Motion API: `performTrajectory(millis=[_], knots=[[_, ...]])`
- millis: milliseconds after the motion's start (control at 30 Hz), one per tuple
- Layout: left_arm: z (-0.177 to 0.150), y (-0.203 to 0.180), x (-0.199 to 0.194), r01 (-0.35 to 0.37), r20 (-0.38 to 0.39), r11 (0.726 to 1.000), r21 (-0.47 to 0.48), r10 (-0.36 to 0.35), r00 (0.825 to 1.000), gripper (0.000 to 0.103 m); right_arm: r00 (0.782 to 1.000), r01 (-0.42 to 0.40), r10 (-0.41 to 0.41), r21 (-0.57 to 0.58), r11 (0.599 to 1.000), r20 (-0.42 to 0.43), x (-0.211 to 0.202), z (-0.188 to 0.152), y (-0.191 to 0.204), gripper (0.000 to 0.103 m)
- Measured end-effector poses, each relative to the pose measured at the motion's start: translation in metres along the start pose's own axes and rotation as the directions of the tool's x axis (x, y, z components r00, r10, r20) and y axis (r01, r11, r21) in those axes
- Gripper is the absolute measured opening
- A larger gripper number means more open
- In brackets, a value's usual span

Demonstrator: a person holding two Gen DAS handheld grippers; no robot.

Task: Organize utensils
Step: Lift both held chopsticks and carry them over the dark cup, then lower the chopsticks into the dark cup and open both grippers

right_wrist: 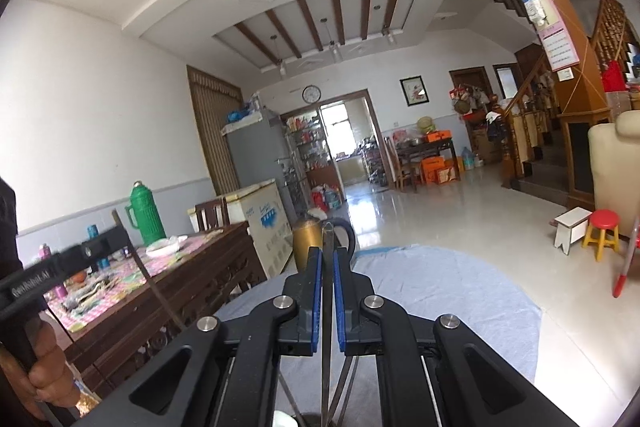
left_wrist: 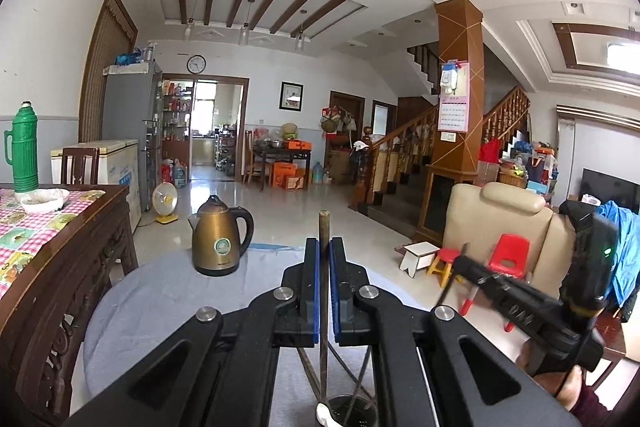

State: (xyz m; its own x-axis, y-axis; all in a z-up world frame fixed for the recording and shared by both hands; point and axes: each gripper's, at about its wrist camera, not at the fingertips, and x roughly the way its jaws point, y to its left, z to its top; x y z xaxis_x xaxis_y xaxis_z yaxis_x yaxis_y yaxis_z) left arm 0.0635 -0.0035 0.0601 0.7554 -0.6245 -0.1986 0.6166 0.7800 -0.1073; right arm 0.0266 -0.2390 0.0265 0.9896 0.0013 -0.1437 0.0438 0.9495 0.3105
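My left gripper (left_wrist: pixel 324 247) is shut on a dark chopstick (left_wrist: pixel 323 227) that stands upright between its blue pads, its top poking above the fingertips. Below it a dark utensil holder (left_wrist: pixel 352 411) holds a white spoon (left_wrist: pixel 322 413) and several thin utensils. My right gripper (right_wrist: pixel 328 255) is shut on another dark utensil (right_wrist: pixel 328 239), a thin upright stick. The right gripper also shows at the right of the left wrist view (left_wrist: pixel 464 259); the left gripper shows at the left of the right wrist view (right_wrist: pixel 116 239), holding its stick. Both hover above the round grey-clothed table (left_wrist: pixel 160 299).
A bronze electric kettle (left_wrist: pixel 220 239) stands at the far side of the round table. A carved wooden table (left_wrist: pixel 60 259) with a checked cloth, green thermos (left_wrist: pixel 24 151) and white bowl is to the left. A beige chair (left_wrist: pixel 500 223) and small stools are to the right.
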Motion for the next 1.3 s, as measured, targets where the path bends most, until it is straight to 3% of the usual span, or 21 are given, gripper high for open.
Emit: performTrajectory(millis=[367,800,1133,1167,1300], knots=[[-0.018,-0.006,0.013,0.052,-0.082,0.997,-0.055,-0.057,0.995,0.005,0.997,0.002,-0.003,-0.004,1.000,-0.079,0.010,-0.019,-0.009,0.007],[-0.046,-0.009,0.020,0.030,-0.169,0.996,-0.082,-0.044,0.985,0.005,0.988,-0.010,0.008,-0.012,1.000,-0.156,0.013,-0.044,-0.014,0.007],[-0.067,-0.006,0.034,0.016,-0.297,0.996,-0.091,-0.043,0.954,0.005,0.963,-0.034,0.043,0.037,0.999,-0.267,0.020,-0.058,-0.021,0.008],[-0.068,-0.005,0.033,0.014,-0.298,0.996,-0.093,-0.041,0.954,0.006,0.961,-0.035,0.047,0.048,0.998,-0.273,0.020,-0.058,-0.022,0.008],[-0.067,0.002,0.025,0.018,-0.276,0.995,-0.100,-0.045,0.960,0.027,0.964,-0.024,0.052,0.107,0.994,-0.262,0.015,-0.056,-0.037,0.009]])
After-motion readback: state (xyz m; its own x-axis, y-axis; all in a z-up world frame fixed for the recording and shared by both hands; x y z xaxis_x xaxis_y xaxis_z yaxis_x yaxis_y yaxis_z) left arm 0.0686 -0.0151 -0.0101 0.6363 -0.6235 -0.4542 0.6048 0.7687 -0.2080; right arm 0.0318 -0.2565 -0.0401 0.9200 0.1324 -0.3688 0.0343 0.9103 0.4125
